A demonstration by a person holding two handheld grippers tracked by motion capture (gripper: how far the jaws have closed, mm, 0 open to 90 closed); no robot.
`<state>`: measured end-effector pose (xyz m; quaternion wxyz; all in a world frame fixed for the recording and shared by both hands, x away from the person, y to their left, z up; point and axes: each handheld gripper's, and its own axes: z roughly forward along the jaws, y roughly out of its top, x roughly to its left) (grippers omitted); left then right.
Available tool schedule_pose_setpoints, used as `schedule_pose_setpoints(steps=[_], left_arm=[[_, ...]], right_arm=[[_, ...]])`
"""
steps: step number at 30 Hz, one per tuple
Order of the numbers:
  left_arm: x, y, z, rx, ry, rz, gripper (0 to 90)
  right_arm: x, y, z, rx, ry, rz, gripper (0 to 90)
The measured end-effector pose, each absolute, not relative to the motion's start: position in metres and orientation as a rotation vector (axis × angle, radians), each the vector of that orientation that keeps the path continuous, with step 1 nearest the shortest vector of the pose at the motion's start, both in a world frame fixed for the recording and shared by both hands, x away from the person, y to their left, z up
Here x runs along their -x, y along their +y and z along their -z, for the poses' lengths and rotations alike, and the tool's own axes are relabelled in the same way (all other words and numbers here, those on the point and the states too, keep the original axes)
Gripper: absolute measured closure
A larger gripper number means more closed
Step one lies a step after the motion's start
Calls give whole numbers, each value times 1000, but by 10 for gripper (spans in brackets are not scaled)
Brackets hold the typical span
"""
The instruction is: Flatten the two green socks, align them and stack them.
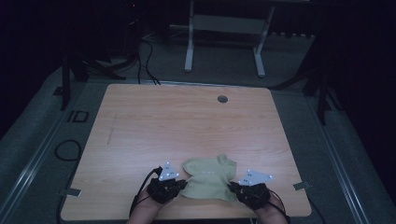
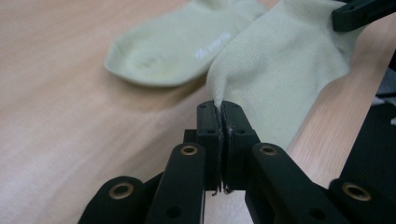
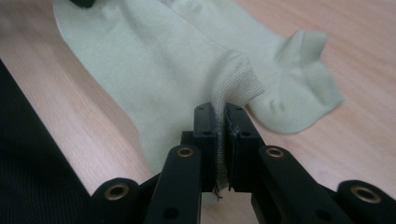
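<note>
A pale green sock (image 1: 208, 179) lies on the wooden table (image 1: 187, 121) close to its front edge, between my two grippers. My left gripper (image 1: 183, 184) is shut on the sock's left near corner; in the left gripper view the jaws (image 2: 219, 109) pinch a fold of the sock (image 2: 280, 70), lifted slightly off the wood. My right gripper (image 1: 232, 187) is shut on the right near corner; in the right gripper view its jaws (image 3: 219, 112) clamp the ribbed hem of the sock (image 3: 154, 70). The toe end rests flat farther out.
The table's front edge runs just behind both grippers. A round grommet (image 1: 222, 99) sits near the far edge. A white desk frame (image 1: 224, 37) stands on the floor beyond, and cables (image 1: 67, 149) lie left of the table.
</note>
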<state>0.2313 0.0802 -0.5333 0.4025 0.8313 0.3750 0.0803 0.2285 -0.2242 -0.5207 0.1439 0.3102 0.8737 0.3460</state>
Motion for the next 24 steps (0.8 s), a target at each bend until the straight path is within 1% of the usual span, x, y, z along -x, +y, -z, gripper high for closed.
schedule_pose_setpoints(steps=[5, 7, 8, 12, 15, 19, 24], left_arm=[[-238, 80, 523, -2095, 943, -221, 872], [-241, 80, 520, -2088, 949, -227, 872], [-247, 80, 512, -2083, 951, -244, 872], [-261, 76, 497, -2084, 946, -296, 872], [-271, 75, 492, -2077, 960, -302, 871], [-286, 72, 497, -2084, 985, -306, 871], [-302, 68, 514, -2121, 1012, -262, 871]], right_arm=[[-239, -227, 505, -893, 2470, -1026, 841], [-239, -227, 505, -893, 2470, -1026, 841], [-249, -229, 493, -905, 2437, -1061, 841], [-266, -229, 481, -917, 2419, -1069, 841], [-279, -228, 476, -928, 2406, -1068, 841], [-294, -228, 478, -964, 2414, -1060, 841], [-306, -228, 495, -1009, 2461, -1014, 840]])
